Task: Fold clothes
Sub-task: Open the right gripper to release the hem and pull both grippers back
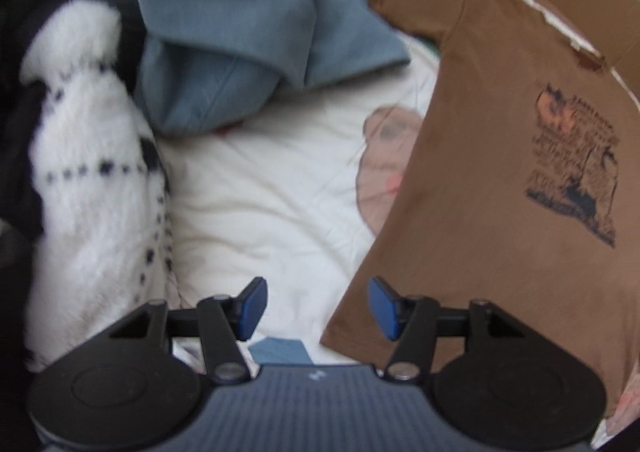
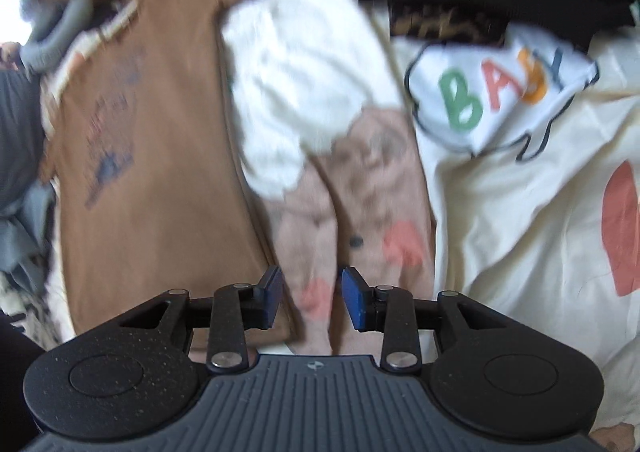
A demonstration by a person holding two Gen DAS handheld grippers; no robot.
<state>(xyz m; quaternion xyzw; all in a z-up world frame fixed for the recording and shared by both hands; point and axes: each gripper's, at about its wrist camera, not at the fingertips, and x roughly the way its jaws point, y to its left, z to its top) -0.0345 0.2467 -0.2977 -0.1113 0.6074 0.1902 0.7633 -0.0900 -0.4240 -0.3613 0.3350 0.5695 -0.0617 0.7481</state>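
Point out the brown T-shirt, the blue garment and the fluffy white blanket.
brown T-shirt [image 1: 480, 171]: left wrist view, plain chest area.
blue garment [image 1: 224, 31]: left wrist view, upper fold.
fluffy white blanket [image 1: 88, 171]: left wrist view, middle.

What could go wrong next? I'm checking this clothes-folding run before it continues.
1. The brown T-shirt lies flat but skewed; with the left gripper open above its edge, a regrasp may catch only one layer.
2. The blue garment and fluffy white garment crowd the bedsheet.
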